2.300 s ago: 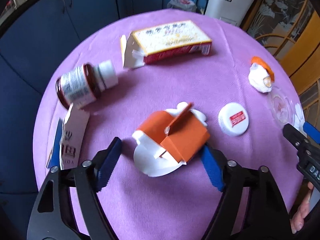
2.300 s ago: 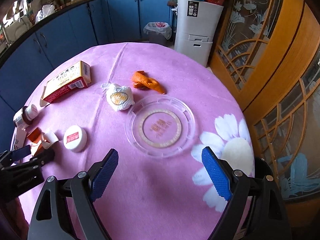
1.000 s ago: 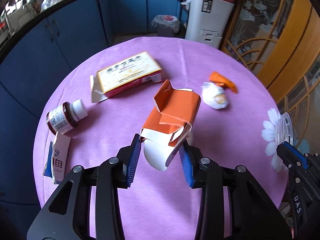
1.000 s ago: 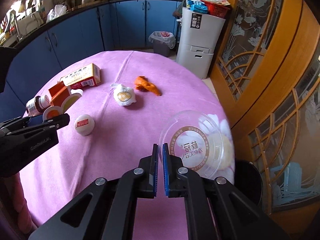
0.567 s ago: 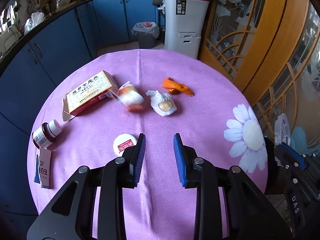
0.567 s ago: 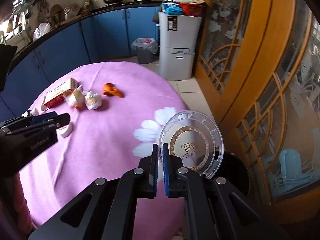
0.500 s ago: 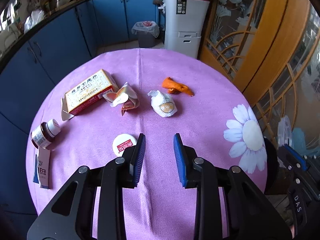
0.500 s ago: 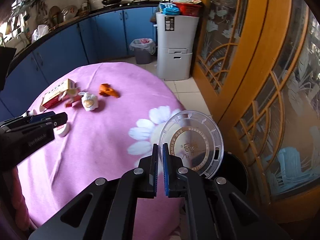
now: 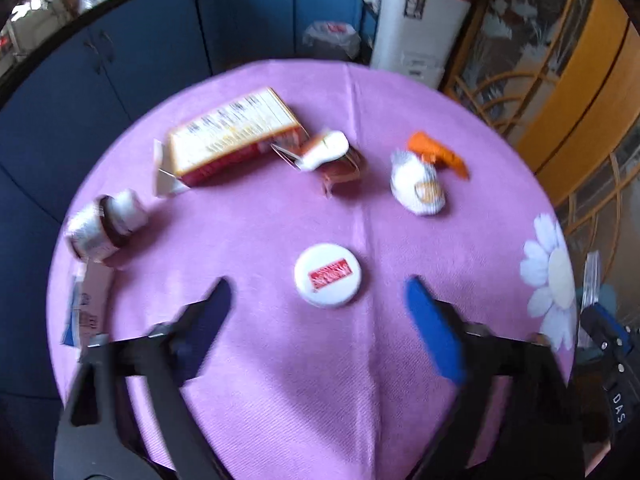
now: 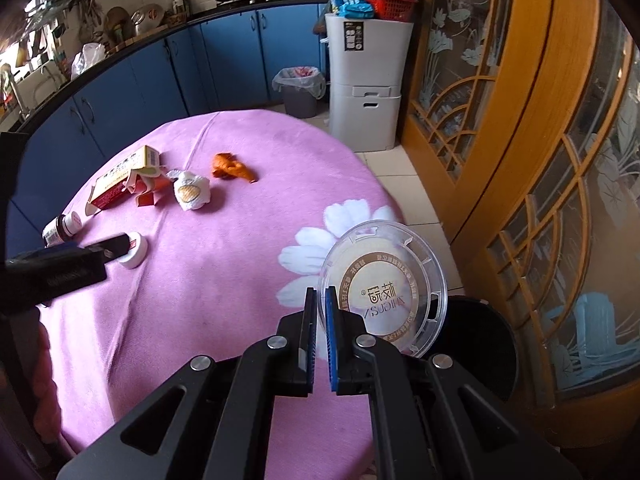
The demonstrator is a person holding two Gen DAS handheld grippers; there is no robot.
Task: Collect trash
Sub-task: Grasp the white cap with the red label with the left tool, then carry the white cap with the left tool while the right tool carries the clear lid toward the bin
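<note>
Mostly undone: trash is spread over the desk [image 9: 280, 380], a round one under a purple cloth. White cap [image 9: 327, 274] with a red label lies near the desk's near edge, between the fingers of the left tongs [image 9: 316, 316]; those jaws are opening wide, nothing touching them, nothing held. Further back toward the far edge: an open cardboard box [image 9: 234, 134], a crumpled orange-and-white carton [image 9: 328, 154] just beside its right end, a white wrapper ball [image 9: 418, 188] and an orange scrap [image 9: 438, 152] touching or almost touching it. Brown pill bottle [image 9: 100, 222] lies on its side at the left edge, with a paper leaflet [image 9: 86, 312] just nearer along that edge. Right tongs [image 10: 320, 334] are together, clamped on the rim of a clear plastic lid [image 10: 384, 286], held upright off the desk's right edge, above a dark round bin [image 10: 488, 356] on the floor. Judgement: lid is about to be dropped, so one item nearly done; seven pieces left on the desk. Cap looks like the next pickup. Left view is blurred.
</note>
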